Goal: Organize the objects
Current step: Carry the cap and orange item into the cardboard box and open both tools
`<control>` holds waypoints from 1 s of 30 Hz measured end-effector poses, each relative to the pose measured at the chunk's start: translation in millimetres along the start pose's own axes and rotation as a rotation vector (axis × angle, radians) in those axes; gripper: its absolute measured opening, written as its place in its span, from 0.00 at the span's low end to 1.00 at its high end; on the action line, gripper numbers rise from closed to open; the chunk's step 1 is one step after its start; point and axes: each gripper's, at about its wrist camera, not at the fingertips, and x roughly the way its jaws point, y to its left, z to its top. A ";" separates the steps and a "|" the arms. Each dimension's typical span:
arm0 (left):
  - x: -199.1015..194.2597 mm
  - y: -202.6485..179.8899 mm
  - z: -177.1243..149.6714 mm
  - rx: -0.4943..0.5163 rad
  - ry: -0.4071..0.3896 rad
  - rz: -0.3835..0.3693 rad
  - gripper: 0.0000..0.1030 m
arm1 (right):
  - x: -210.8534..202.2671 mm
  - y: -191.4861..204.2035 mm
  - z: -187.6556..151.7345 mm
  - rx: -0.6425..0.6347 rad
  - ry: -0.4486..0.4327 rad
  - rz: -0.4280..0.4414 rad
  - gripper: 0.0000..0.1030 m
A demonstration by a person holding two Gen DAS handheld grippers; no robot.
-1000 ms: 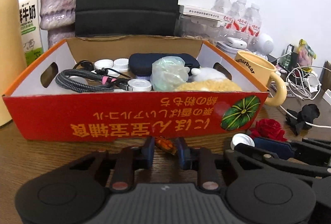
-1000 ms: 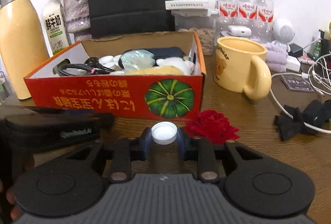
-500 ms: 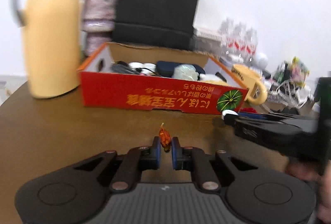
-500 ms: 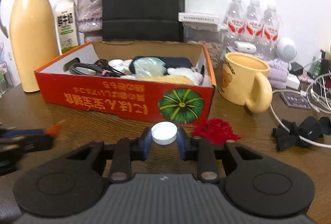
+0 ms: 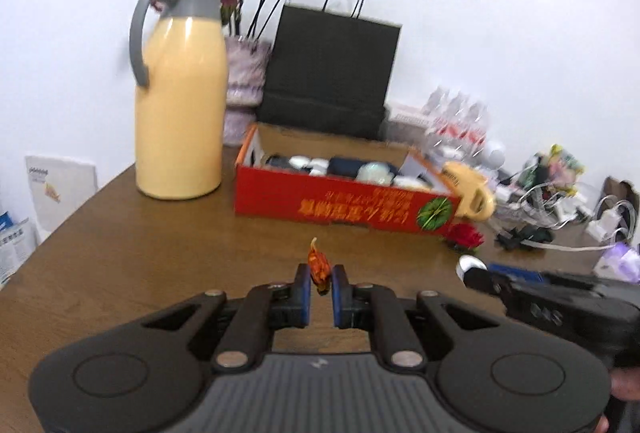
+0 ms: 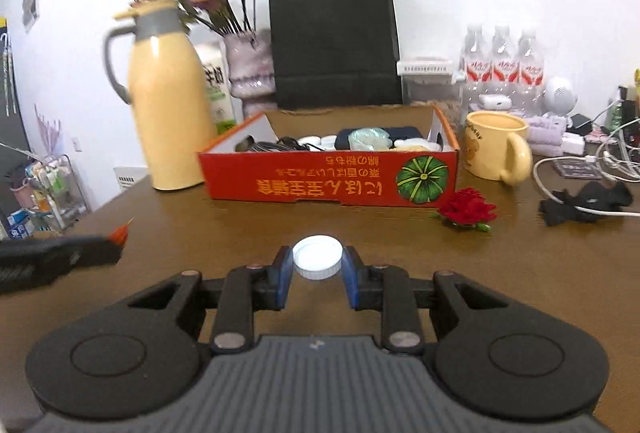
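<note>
My left gripper (image 5: 320, 283) is shut on a small orange wrapped candy (image 5: 319, 265), held above the brown table. My right gripper (image 6: 317, 265) is shut on a white bottle cap (image 6: 317, 256). The red cardboard box (image 5: 340, 203), (image 6: 328, 183) sits further back on the table and holds cables, white caps, a dark pouch and other small items. A red fabric rose (image 6: 467, 209), (image 5: 464, 235) lies on the table by the box's front right corner. In the left wrist view the right gripper with its cap (image 5: 470, 265) shows at right.
A yellow thermos jug (image 5: 178, 93) stands left of the box, with a vase of dried flowers (image 5: 244, 81) and a black paper bag (image 5: 332, 73) behind. A yellow mug (image 6: 496, 145), water bottles (image 6: 502, 69), white cables (image 6: 580, 169) and black cloth (image 6: 584, 197) crowd the right side.
Both grippers have pulled back and up from the box, which now looks smaller and farther. The left gripper closed on the orange candy and carried it along; the right kept the cap.
</note>
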 end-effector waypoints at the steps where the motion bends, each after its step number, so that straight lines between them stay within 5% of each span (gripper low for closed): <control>1: -2.2 0.3 3.1 -0.003 -0.011 -0.016 0.09 | -9.5 1.1 2.2 -0.014 -0.006 -0.004 0.26; 5: 8.0 -1.2 29.2 0.028 -0.055 -0.076 0.09 | -24.5 2.7 23.5 -0.079 -0.053 -0.033 0.26; 10: 48.3 -2.1 94.4 0.108 -0.097 -0.121 0.09 | 12.1 -11.7 74.6 -0.101 -0.107 -0.041 0.26; 15: 149.2 5.8 155.2 0.092 0.004 -0.157 0.09 | 101.0 -32.2 127.8 -0.039 -0.080 -0.045 0.26; 22: 277.6 38.0 165.2 0.025 0.125 -0.076 0.10 | 222.9 -42.5 155.3 0.064 -0.004 0.073 0.28; 25: 313.6 48.4 159.2 0.061 0.168 0.014 0.25 | 271.8 -42.7 159.1 0.085 0.063 0.093 0.40; 28: 319.4 63.4 161.2 0.011 0.154 0.024 0.50 | 280.2 -46.3 154.0 0.075 0.074 0.052 0.46; 30: 316.5 68.4 164.1 -0.015 0.155 0.015 0.61 | 277.9 -52.4 152.1 0.087 0.084 0.043 0.62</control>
